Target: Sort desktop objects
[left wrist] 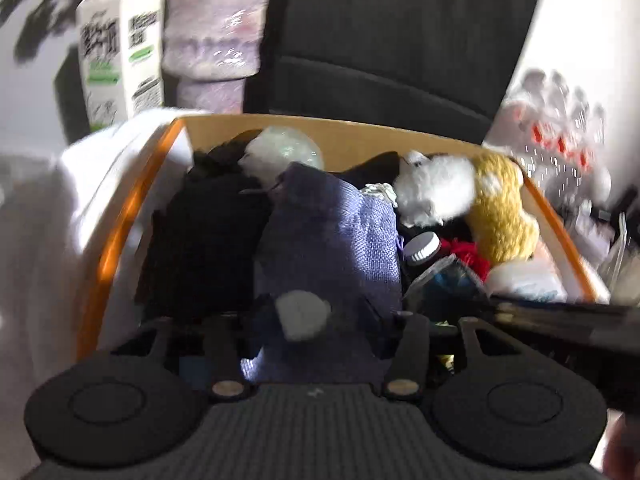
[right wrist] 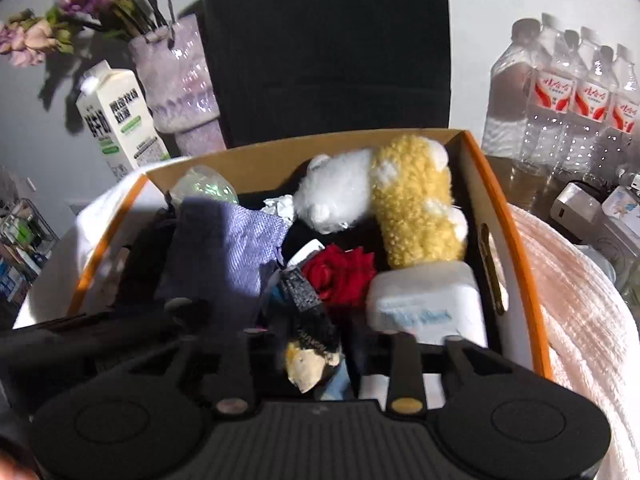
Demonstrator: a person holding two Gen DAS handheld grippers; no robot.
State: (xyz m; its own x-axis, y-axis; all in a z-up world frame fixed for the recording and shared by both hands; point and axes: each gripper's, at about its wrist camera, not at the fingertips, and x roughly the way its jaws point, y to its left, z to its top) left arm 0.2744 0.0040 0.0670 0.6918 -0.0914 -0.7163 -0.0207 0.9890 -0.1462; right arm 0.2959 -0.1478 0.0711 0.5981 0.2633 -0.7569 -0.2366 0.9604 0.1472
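Both grippers hang over the cardboard box (right wrist: 472, 168): left gripper (left wrist: 316, 320) jaws apart with a purple woven pouch (left wrist: 332, 240) between them, right gripper (right wrist: 320, 344) jaws apart around a dark yellow-tipped item (right wrist: 310, 344); grip on either unclear. Sorted goods fill the box, likely gathered there: pouch at 10 o'clock, red rose (right wrist: 340, 276) centre, plush toy (right wrist: 400, 196) at 1 o'clock, tissue pack (right wrist: 424, 300) at 4 o'clock.
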